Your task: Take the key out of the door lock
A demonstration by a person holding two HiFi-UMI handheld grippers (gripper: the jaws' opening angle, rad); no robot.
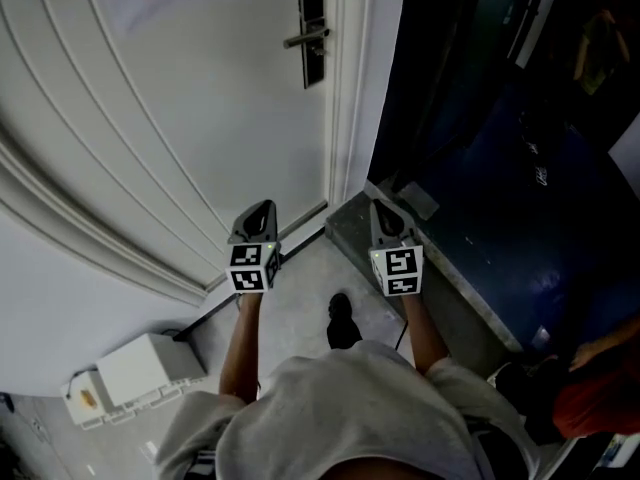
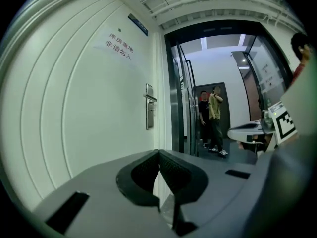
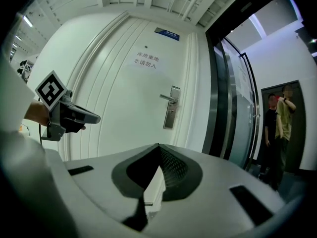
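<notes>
Both closed on nothing, the left claw [image 1: 262, 208] and right claw [image 1: 386, 208] hang well short of the lock plate [image 1: 312, 34], where the key is too small to see, so this looks like the approach step, and one claw must next reach the lock plate and open.

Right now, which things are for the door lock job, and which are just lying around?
For the job: the white door, its lock plate with the handle, the left gripper and right gripper, both shut and empty. I cannot make out the key.

Just lying about: white box on the floor, door sign, two people down the corridor.
</notes>
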